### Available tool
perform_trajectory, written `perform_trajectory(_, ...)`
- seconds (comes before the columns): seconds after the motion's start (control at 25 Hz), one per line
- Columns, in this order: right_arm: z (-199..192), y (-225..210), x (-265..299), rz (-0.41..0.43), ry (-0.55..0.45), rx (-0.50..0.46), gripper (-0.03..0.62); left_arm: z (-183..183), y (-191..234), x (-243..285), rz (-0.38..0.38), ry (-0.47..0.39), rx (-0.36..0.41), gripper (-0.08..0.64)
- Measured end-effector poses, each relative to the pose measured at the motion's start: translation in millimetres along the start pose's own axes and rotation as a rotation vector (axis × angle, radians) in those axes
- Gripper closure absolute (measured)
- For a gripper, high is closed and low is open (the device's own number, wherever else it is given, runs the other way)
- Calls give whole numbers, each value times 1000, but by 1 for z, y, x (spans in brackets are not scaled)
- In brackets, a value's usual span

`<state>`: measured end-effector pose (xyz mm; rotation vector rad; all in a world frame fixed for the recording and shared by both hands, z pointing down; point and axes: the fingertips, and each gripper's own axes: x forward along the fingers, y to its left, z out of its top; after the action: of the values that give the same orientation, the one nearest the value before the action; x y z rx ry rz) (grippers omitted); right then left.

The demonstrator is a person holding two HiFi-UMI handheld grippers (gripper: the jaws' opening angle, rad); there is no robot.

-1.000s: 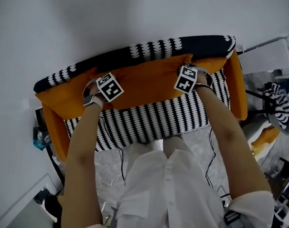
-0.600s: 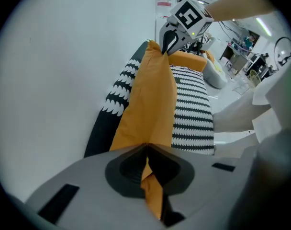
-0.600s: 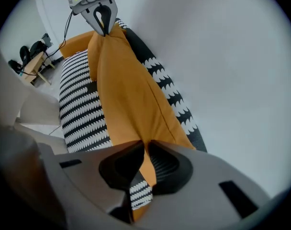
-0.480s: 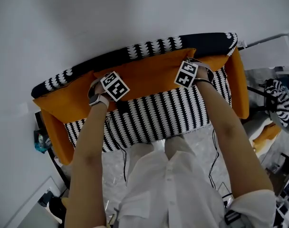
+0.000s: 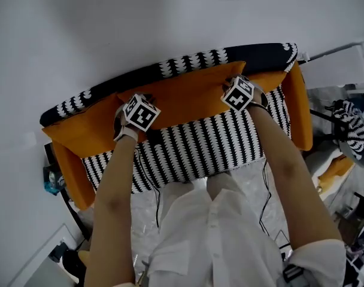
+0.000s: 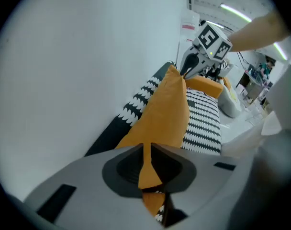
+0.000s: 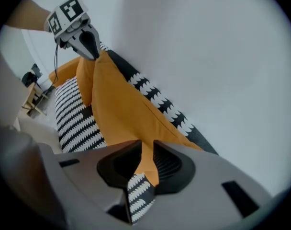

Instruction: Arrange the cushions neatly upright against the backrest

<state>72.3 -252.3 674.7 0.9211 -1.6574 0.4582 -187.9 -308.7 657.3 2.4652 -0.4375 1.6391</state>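
A black-and-white patterned sofa [image 5: 194, 151] stands against the wall. An orange cushion [image 5: 188, 94] leans upright on its backrest [image 5: 194, 60]. My left gripper [image 5: 130, 98] is at the cushion's top left corner and my right gripper [image 5: 233, 80] at its top right corner. In the left gripper view the thin orange edge [image 6: 146, 164] runs between the opening jaws of the left gripper [image 6: 145, 147], still touching the pads. The right gripper [image 7: 144, 147] is opening too, and the orange edge [image 7: 148, 164] lies loosely in its wider gap. More orange cushions [image 5: 74, 133] [image 5: 299, 109] sit at both sofa ends.
A white wall rises directly behind the sofa. To the right are a white unit [image 5: 343, 67], a striped fabric item [image 5: 351, 127] and floor clutter. Dark objects [image 5: 50, 175] lie left of the sofa. The person's legs stand at the seat's front edge.
Both grippers have shifted slightly toward the backrest and tilted, pushing the middle cushion's top edge closer against it. The marker cubes have rotated.
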Motion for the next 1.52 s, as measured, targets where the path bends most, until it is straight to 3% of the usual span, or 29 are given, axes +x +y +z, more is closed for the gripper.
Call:
perform_trajectory(0.08, 8, 0, -13, 5, -79, 85, 509, 11, -1, -11, -2, -86, -81, 499)
perform_trajectory(0.28, 31, 2, -66, 38, -349, 402, 506, 31, 5, -59, 13, -362, -377, 531)
perform_trajectory(0.52, 30, 6, -134, 119, -633, 697, 500, 24, 9, -125, 88, -640, -622, 543)
perform_trajectory(0.6, 23, 6, -155, 117, -709, 749, 545, 19, 8, -142, 108, -734, -723, 543)
perform_trajectory(0.72, 17, 13, -182, 137, -790, 737, 583, 18, -3, -170, 86, -889, -823, 545)
perform_trajectory(0.8, 13, 20, -202, 138, -826, 693, 583, 23, -16, -196, 71, -969, -791, 545)
perform_trajectory(0.96, -2, 21, -259, 44, -927, 633, 584, 29, -45, -252, 63, -1060, -634, 545)
perform_trajectory(1.12, -9, 16, -315, -55, -1024, 587, 584, 24, -55, -298, 153, -1095, -500, 545)
perform_trajectory(1.32, -9, 9, -368, -139, -1121, 571, 584, 22, -55, -344, 240, -1160, -444, 545)
perform_trajectory(1.52, 0, 6, -404, -189, -1180, 537, 586, 36, -51, -383, 270, -1238, -412, 541)
